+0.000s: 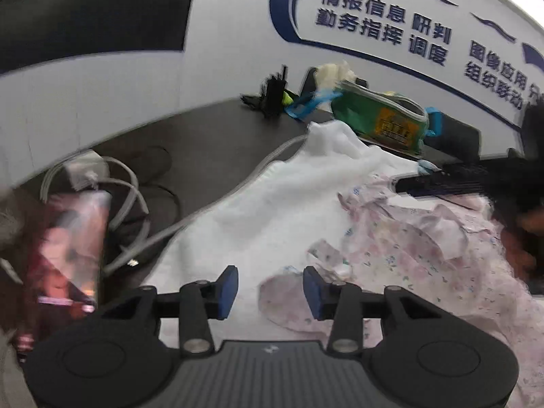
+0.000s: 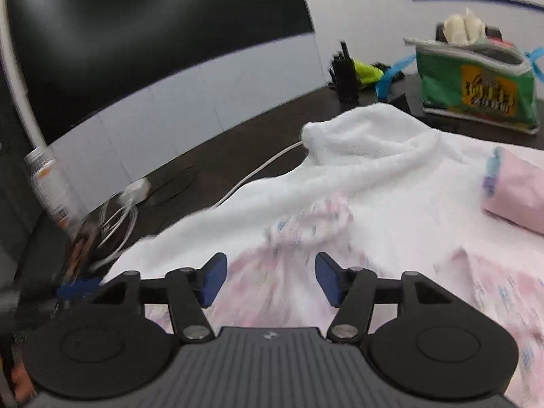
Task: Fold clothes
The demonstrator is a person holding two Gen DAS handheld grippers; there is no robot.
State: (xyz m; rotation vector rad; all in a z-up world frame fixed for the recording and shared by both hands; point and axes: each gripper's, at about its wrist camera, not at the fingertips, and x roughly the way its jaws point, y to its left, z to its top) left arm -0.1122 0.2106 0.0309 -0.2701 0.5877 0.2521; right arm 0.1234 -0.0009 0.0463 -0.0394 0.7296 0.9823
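A pink floral garment [image 1: 418, 255] lies crumpled on a white fleece blanket [image 1: 272, 204] spread over the dark table. My left gripper [image 1: 271, 293] hovers at the garment's left edge. Its blue pads are apart, a fold of floral cloth lies loose below them, and they press on nothing. In the right wrist view the same garment [image 2: 272, 292] sits blurred under my right gripper [image 2: 271, 278], which is open and holds nothing. The blanket [image 2: 357, 170] bunches up into a ridge behind it.
A phone [image 1: 71, 248] with a lit screen, a charger and tangled cables [image 1: 132, 204] lie at the left. A green pouch [image 2: 476, 91], a black radio [image 2: 345, 74] and a rolled pink cloth [image 2: 516, 193] are at the back right. A plastic bottle [image 2: 51, 190] stands at the left. A hand [image 1: 523, 238] shows at the right edge.
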